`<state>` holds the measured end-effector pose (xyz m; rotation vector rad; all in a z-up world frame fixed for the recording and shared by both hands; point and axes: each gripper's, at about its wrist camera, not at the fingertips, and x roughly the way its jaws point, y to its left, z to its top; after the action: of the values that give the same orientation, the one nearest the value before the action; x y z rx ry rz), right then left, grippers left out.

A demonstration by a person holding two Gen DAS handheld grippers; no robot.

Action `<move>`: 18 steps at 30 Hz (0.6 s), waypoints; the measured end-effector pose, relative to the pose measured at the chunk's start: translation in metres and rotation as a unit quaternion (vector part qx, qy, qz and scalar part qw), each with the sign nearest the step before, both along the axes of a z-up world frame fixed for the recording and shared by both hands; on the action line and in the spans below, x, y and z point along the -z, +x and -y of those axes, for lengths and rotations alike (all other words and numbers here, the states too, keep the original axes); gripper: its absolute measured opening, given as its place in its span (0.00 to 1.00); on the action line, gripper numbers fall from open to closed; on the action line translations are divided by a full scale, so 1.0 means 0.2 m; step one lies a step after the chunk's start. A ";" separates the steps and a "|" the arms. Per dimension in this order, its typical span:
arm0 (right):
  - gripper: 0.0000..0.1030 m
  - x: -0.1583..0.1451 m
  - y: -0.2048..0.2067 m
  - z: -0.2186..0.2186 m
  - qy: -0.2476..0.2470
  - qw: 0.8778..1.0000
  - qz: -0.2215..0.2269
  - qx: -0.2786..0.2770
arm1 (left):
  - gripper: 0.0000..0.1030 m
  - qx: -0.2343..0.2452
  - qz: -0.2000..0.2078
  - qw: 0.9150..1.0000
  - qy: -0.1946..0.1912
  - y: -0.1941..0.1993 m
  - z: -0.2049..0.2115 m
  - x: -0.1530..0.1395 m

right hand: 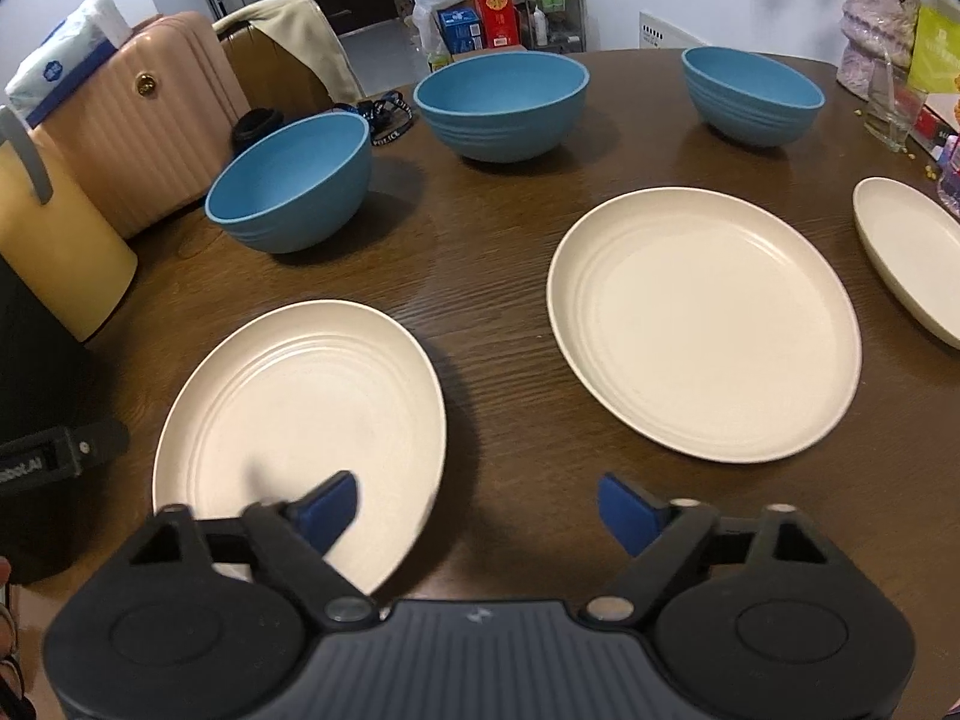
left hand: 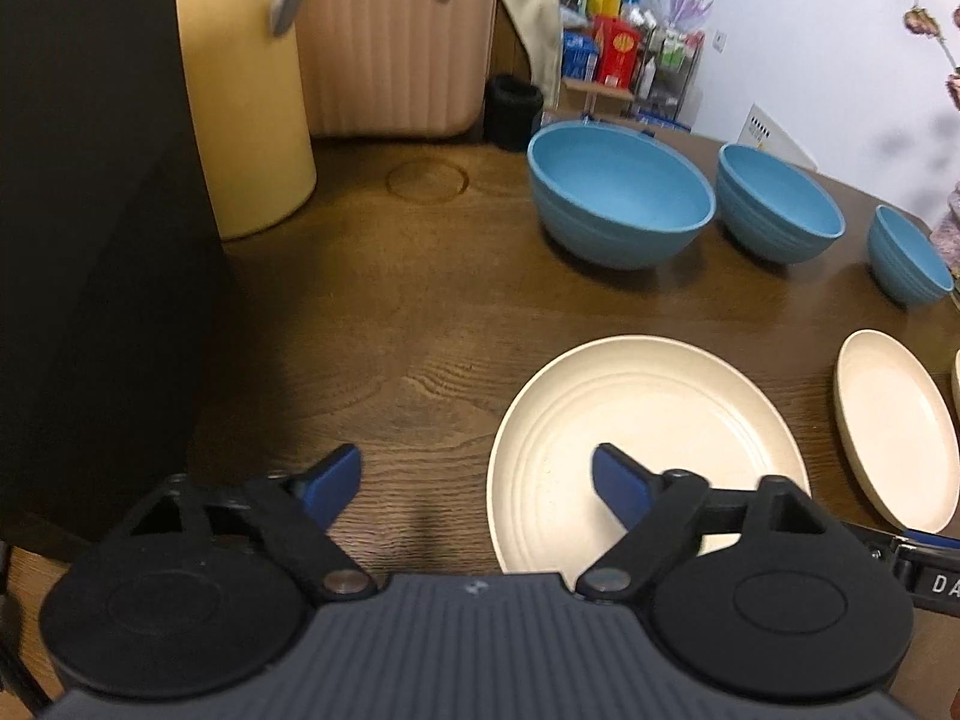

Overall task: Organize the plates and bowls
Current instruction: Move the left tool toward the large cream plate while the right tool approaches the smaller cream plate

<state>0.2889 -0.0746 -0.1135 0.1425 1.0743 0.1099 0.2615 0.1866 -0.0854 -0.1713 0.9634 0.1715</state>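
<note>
Three cream plates and three blue bowls sit on a dark wooden table (right hand: 498,312). My left gripper (left hand: 477,489) is open over the left rim of the nearest plate (left hand: 648,420): one blue finger hangs over the plate, the other over bare wood. In the right wrist view the same plate (right hand: 300,408) lies low left, and my right gripper (right hand: 480,510) is open across its right rim. Neither gripper's pads press on the plate. The middle plate (right hand: 702,324) and the right plate (right hand: 912,252) lie beyond. The bowls (right hand: 294,180) (right hand: 501,105) (right hand: 750,96) stand in a row behind.
A yellow jug (left hand: 246,90) and a pink ribbed case (left hand: 396,42) stand at the table's back left, with a dark bulky object (left hand: 90,240) beside them. A glass (right hand: 894,108) and small items crowd the right edge. A chair with a cloth (right hand: 288,48) stands behind the table.
</note>
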 end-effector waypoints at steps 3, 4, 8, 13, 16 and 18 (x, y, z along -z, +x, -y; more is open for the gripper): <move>0.67 0.05 0.05 -0.02 0.008 1.000 -0.011 0.002 | 0.75 -0.004 -0.021 1.000 -0.016 0.06 -0.03 0.06; 0.64 0.06 0.07 -0.03 0.010 1.000 -0.014 0.003 | 0.73 -0.006 -0.028 0.999 -0.020 0.08 -0.03 0.08; 0.53 0.10 0.13 -0.03 0.019 1.000 -0.023 0.006 | 0.67 -0.009 -0.049 0.998 -0.038 0.13 -0.05 0.14; 0.47 0.14 0.19 -0.04 0.019 0.999 -0.031 0.011 | 0.54 -0.020 -0.081 0.995 -0.053 0.20 -0.07 0.21; 0.43 0.16 0.22 -0.04 0.025 0.999 -0.035 0.014 | 0.49 -0.023 -0.090 0.994 -0.056 0.23 -0.07 0.23; 0.41 0.18 0.24 -0.05 0.027 0.999 -0.037 0.014 | 0.46 -0.023 -0.094 0.994 -0.056 0.25 -0.06 0.24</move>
<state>0.3372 -0.0654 -0.1485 0.2120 1.1434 0.1103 0.3110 0.1992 -0.1333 -0.2847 1.1581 0.1785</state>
